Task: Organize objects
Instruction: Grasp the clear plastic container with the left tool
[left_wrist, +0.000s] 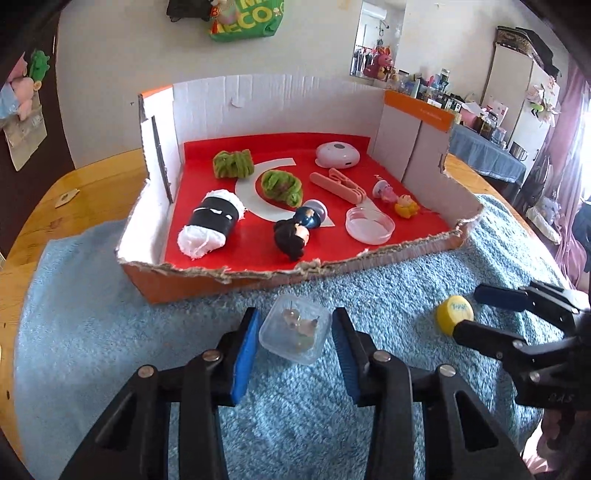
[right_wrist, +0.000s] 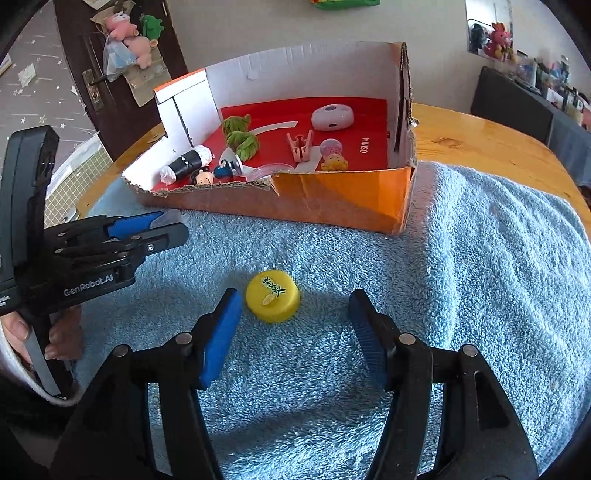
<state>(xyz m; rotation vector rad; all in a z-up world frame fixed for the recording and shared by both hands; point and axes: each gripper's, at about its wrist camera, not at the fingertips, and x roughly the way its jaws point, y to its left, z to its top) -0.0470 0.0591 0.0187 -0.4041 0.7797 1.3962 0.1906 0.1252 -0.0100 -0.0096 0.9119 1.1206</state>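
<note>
Left gripper: jaws apart, small clear plastic box framed between pads, no pad contact seen. Right gripper: jaws apart, nothing clamped; yellow cap lying on blue towel just beyond left pad. Both items located outside cardboard box, near its front wall.

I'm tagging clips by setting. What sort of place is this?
Most likely a lived-in home room: a wooden table under a blue towel, plush toys hanging on a door, cluttered shelves behind.
</note>
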